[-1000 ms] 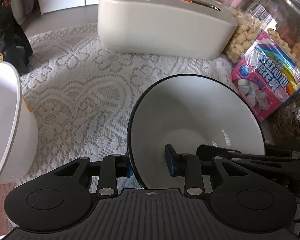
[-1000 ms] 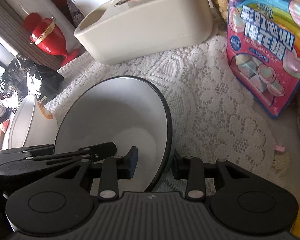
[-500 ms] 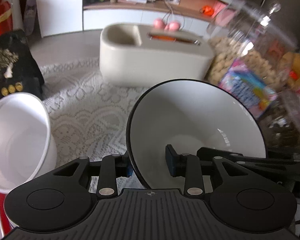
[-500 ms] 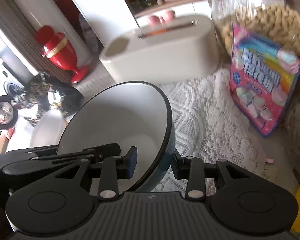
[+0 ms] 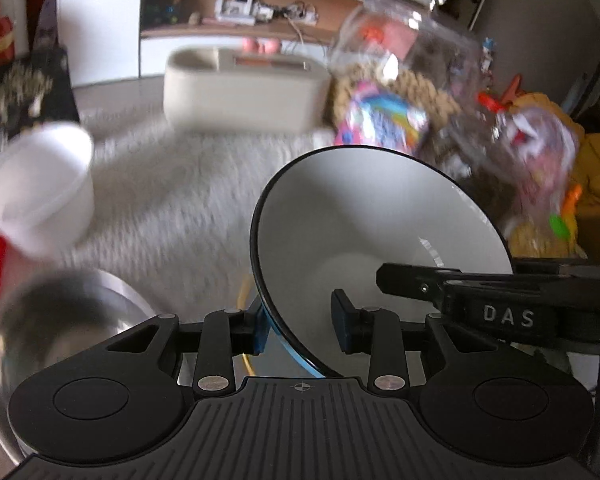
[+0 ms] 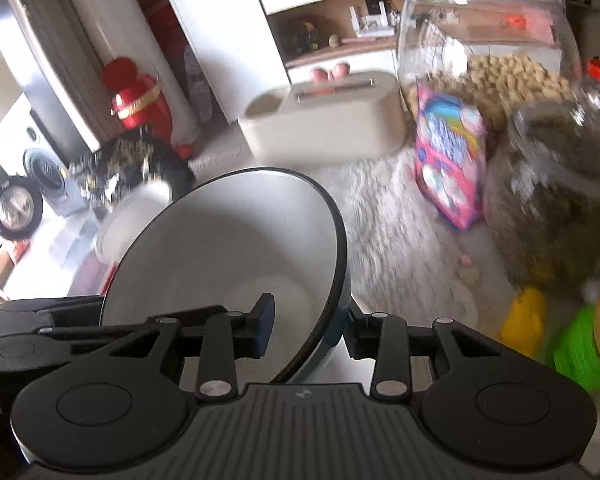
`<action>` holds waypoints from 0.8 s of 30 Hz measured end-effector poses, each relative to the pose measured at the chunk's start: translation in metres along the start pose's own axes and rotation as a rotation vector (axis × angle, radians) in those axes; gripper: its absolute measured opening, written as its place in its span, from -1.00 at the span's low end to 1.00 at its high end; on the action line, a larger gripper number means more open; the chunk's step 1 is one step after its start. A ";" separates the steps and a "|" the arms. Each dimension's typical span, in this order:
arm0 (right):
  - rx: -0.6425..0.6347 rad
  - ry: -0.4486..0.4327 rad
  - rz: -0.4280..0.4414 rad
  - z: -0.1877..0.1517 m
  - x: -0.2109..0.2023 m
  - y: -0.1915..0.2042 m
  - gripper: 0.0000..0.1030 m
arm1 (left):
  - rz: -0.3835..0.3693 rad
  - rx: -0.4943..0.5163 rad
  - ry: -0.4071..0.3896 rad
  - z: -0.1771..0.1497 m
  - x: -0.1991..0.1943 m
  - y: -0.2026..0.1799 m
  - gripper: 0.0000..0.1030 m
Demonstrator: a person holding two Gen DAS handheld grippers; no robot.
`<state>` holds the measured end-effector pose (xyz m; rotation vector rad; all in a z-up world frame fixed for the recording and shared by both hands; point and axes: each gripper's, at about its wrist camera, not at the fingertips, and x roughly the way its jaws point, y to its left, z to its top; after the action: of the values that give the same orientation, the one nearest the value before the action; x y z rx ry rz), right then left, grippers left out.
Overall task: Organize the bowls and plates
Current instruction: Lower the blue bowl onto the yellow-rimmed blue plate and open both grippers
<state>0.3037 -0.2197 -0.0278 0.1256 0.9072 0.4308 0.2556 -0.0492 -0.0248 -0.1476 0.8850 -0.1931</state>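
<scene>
A bowl [image 5: 380, 240], white inside with a black rim and a blue outside, hangs tilted above the lace cloth [image 5: 188, 200]. My left gripper [image 5: 300, 326] is shut on its left rim, one pad inside and one outside. My right gripper [image 6: 308, 330] is shut on the opposite rim of the same bowl [image 6: 228, 248]. Each gripper shows in the other's view: the right one [image 5: 460, 292] reaches in from the right, the left one [image 6: 60, 320] from the left. A white bowl [image 5: 40, 184] stands at the left, and a steel bowl [image 5: 60, 320] lies below my left gripper.
A cream box [image 5: 240, 96] stands at the back of the cloth. To its right are a pink marshmallow pack [image 6: 452, 160], a big glass jar [image 6: 484, 40] of snacks and a darker jar [image 6: 560, 184]. Yellow and green items [image 6: 572, 344] crowd the right edge.
Both grippers have risen and pulled back from the cloth with the bowl held between them. The cream box and jars look farther off. The steel bowl has come into view at the lower left.
</scene>
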 end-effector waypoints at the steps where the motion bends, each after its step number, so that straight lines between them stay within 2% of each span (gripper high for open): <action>1: -0.003 0.019 -0.001 -0.007 0.002 -0.002 -0.29 | 0.005 0.002 0.012 -0.007 0.002 -0.002 -0.32; 6: -0.016 0.105 -0.010 -0.029 0.021 -0.009 -0.30 | 0.030 -0.018 0.041 -0.023 0.014 -0.002 -0.32; 24: 0.018 0.096 -0.006 -0.022 0.027 -0.017 -0.29 | 0.050 -0.039 0.025 -0.027 0.015 0.000 -0.47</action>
<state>0.3066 -0.2254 -0.0657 0.1197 1.0056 0.4262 0.2437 -0.0544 -0.0532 -0.1595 0.9163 -0.1319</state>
